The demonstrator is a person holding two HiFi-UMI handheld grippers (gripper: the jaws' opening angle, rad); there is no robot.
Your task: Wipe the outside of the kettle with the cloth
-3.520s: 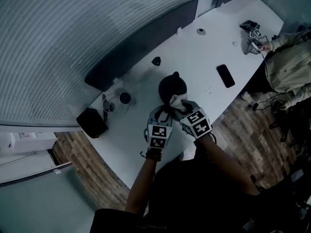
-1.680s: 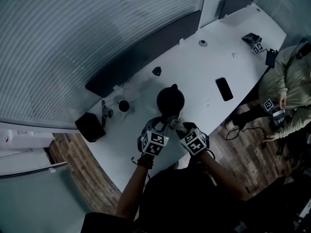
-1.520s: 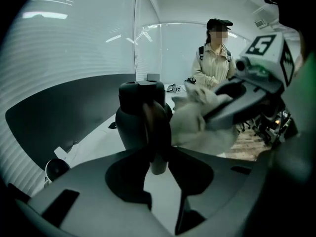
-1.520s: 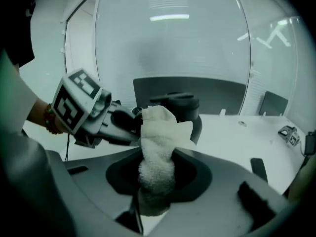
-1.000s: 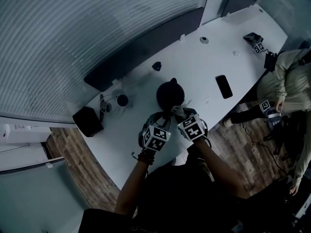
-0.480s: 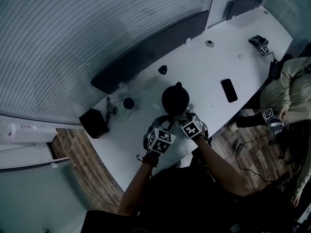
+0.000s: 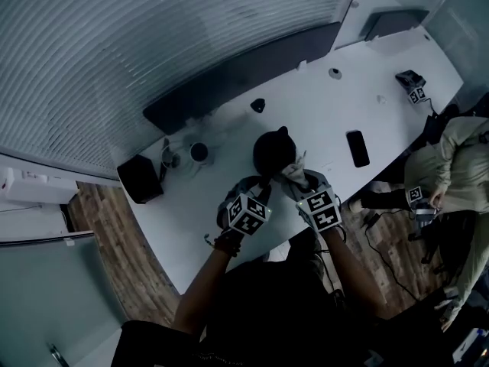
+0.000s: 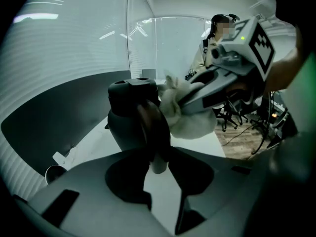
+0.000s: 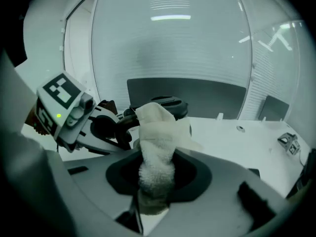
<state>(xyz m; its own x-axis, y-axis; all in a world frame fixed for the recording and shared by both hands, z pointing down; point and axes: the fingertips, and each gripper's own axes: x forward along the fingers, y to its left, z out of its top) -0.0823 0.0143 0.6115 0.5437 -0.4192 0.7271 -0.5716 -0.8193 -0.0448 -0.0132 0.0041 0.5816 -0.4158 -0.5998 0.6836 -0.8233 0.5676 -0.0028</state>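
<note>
The dark kettle [image 7: 273,150] stands on the white table [image 7: 321,109]. My left gripper [image 7: 262,183] is shut on the kettle's handle [image 8: 153,132], which runs down between its jaws on the near side of the kettle body [image 8: 126,117]. My right gripper [image 7: 294,178] is shut on a bunched white cloth [image 9: 157,142]. The cloth [image 7: 295,173] presses against the kettle's right near side, just beside the handle. In the right gripper view the kettle lid [image 9: 165,102] shows behind the cloth, and the left gripper [image 9: 106,125] sits at the left.
A black phone [image 7: 356,148] lies right of the kettle. A cup [image 7: 199,152] and a black box [image 7: 140,178] stand to the left, with a small dark object [image 7: 258,105] behind. A long dark panel [image 7: 244,71] lines the table's back. A seated person [image 7: 458,151] is at the right.
The right gripper has carried the cloth from the kettle's near side round toward its right side. The left gripper has kept its hold on the handle.
</note>
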